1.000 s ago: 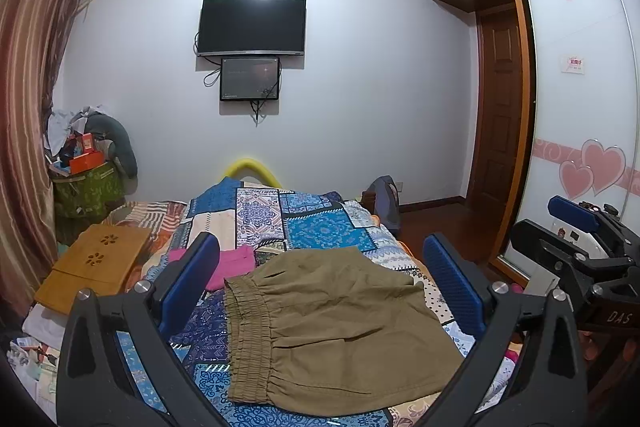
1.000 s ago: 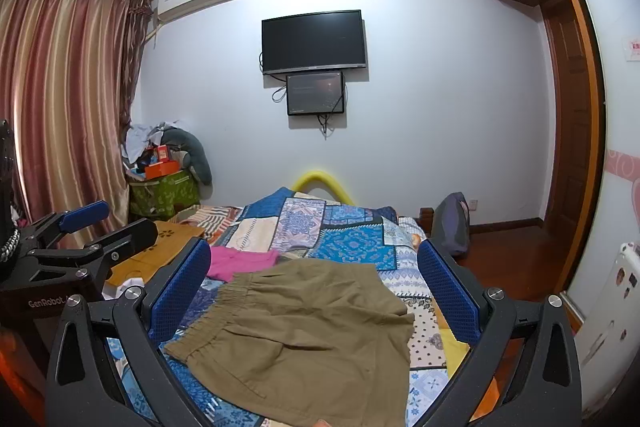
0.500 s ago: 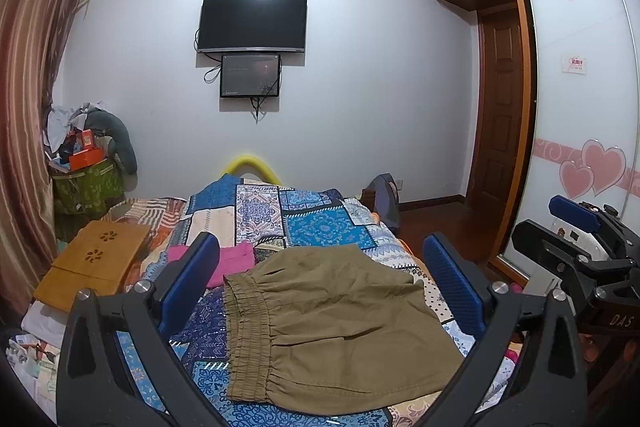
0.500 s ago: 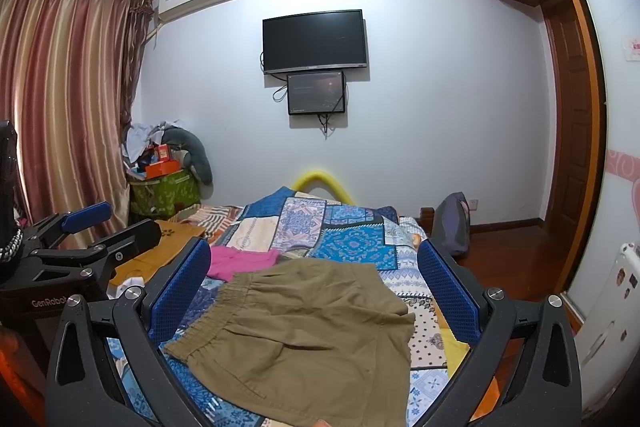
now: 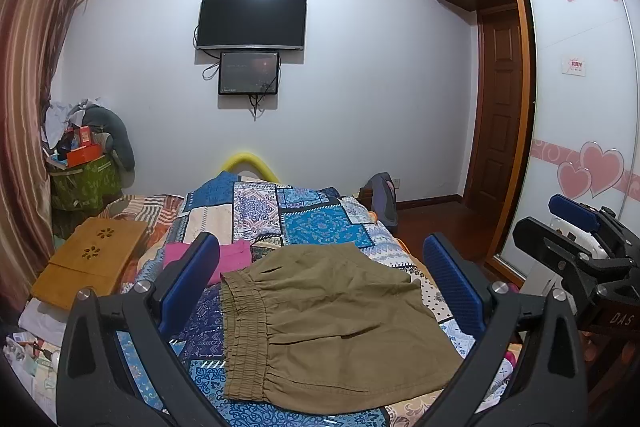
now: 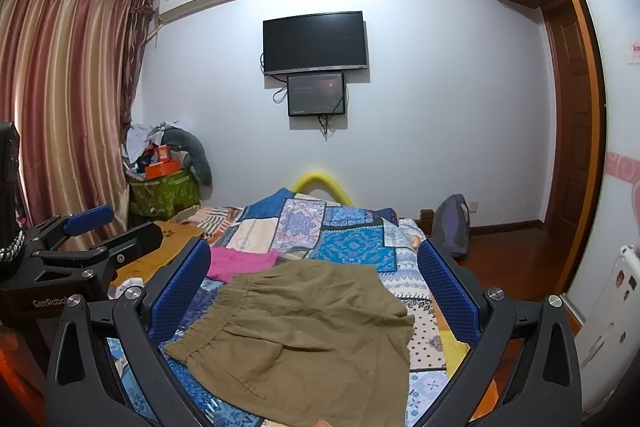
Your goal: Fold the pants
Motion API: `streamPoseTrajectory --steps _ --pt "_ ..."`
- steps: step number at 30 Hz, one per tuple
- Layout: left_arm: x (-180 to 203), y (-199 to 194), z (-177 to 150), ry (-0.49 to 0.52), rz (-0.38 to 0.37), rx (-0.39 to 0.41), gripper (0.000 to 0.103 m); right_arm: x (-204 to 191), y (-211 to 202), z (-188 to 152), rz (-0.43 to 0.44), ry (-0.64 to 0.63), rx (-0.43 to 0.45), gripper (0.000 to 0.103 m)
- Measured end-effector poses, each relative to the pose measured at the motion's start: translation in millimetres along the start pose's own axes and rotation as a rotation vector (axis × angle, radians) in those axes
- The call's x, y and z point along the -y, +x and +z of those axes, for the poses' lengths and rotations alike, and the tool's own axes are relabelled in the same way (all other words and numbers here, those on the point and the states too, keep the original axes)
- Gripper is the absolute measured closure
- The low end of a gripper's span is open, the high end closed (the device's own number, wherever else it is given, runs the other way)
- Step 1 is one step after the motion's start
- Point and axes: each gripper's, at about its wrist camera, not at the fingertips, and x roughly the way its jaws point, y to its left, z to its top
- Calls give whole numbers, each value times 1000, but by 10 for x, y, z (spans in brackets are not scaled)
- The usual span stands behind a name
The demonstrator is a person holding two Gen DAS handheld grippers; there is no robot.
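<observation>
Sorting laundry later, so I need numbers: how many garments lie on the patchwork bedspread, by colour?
Khaki: 1, the pants, spread flat between the open left hand-held gripper fingers.
Pink: 1, a garment beyond the waistband.
Total: 2.

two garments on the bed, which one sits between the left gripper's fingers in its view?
The olive-khaki pants, spread flat with the elastic waistband at left. The pink garment lies farther back, partly behind the left finger.

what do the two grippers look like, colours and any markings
Both match: black angular frames with silver screws and two fingers faced with textured blue pads. Left gripper shows "GenRobot" lettering in the right wrist view; right gripper shows "DAS" in the left wrist view. No cables or sleeves visible.
</observation>
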Motion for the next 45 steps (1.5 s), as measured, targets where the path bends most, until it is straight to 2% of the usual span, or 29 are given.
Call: streamPoseTrajectory --steps 34,40,45 --pt "12 43 14 5 7 -11 0 22 13 23 -6 -3 -2 0" --pt "-33 221 17 27 28 -28 0 120 197 7 -56 -10 -22 0" --pt "-180 553 6 42 32 -79 0 311 476 -72 -83 0 -69 0"
